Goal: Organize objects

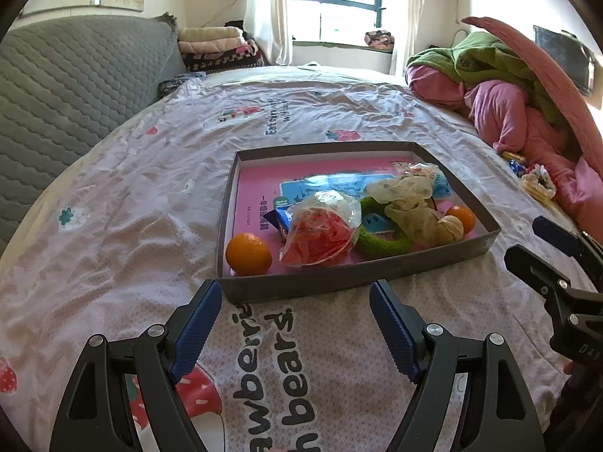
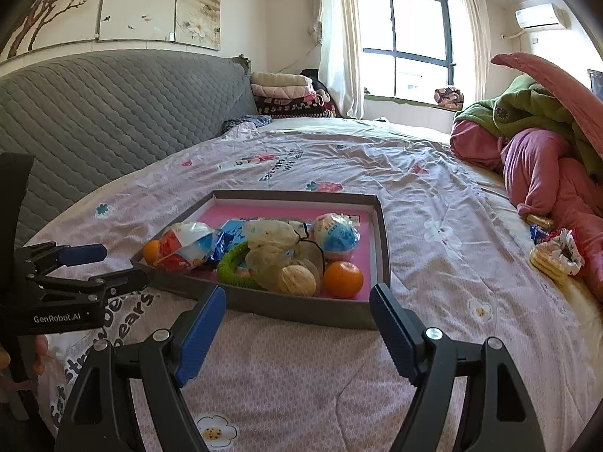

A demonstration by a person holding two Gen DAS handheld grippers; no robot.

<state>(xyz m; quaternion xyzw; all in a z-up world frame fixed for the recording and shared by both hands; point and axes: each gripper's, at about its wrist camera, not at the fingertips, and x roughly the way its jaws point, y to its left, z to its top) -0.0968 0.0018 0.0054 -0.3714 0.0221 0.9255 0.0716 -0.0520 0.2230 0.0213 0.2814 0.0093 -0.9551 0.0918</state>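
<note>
Both your grippers, left gripper (image 1: 296,314) and right gripper (image 2: 297,320), gape wide and empty, hovering just before the tray (image 1: 358,277) on the bedspread (image 1: 132,207).

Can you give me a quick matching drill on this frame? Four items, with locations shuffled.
Items:
1. green ring
2. walnut
3. stack of biscuits
4. left hand-held gripper

Places:
A. on the bedsheet by the pink clothes, outside the box
B. in the box, beside the near-right orange
C. open, just short of the box's near wall
D. in the box, partly under the pale plastic bag

Pairs: 1-D, 2-B, 3-A, 4-C
</note>
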